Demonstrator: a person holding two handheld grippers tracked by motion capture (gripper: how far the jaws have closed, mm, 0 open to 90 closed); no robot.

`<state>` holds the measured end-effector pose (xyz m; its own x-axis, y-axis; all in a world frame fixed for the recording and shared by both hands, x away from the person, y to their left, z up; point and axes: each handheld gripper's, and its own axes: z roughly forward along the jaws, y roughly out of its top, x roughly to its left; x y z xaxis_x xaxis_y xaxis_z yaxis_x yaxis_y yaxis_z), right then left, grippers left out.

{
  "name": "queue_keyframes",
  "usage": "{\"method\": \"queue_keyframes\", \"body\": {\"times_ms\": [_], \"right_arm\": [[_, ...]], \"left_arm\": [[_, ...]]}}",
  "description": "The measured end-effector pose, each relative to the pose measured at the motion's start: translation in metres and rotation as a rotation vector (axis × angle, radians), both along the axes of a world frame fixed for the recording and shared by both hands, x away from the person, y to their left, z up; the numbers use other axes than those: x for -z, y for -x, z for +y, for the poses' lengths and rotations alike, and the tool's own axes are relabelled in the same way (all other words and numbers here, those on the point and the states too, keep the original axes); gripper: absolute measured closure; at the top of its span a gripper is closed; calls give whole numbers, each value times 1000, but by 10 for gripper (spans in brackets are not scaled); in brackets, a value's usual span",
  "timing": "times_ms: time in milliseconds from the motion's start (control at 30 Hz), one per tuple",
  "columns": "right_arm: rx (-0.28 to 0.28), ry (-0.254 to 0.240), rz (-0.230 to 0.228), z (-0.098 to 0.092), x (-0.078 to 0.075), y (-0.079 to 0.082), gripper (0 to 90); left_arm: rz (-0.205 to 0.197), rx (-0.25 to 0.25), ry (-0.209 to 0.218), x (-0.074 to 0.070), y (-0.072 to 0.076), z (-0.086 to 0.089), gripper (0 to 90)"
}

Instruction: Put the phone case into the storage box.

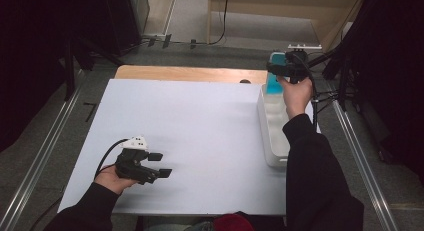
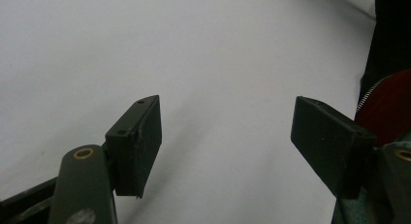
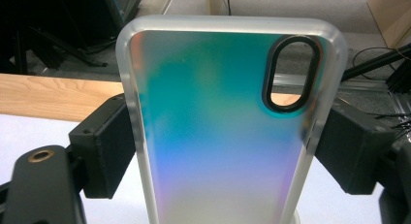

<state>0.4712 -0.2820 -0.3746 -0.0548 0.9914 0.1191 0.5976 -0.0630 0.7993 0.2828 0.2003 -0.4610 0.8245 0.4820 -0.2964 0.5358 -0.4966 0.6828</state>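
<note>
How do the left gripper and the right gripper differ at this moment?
The left gripper has open jaws with nothing between them; the right gripper is clamped on the sides of an iridescent phone case. The left sits low over the white board near the person; the right is held up at the far end of the white bin. Both have black jaws.

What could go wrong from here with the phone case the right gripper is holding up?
1. The right gripper clamps the phone case only by its two smooth side edges, so it might slip or twist out.
2. The case is held above the far end of the white bin, close to the table's back corner; a drop could land off the white tabletop.
3. The left gripper rests open and far away, too distant to catch it.
</note>
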Motion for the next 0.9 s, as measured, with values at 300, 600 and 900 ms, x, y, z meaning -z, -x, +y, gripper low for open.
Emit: {"method": "queue_keyframes", "body": {"times_ms": [300,600,900], "right_arm": [[-4,5,-2,-2,5,2,147],[-2,16,17,-2,18,3,147],[0,-1,34,-3,30,4,146]], "left_arm": [[4,2,0,0,0,0,266],[4,5,-8,0,0,0,266],[6,4,-8,0,0,-1,266]]}}
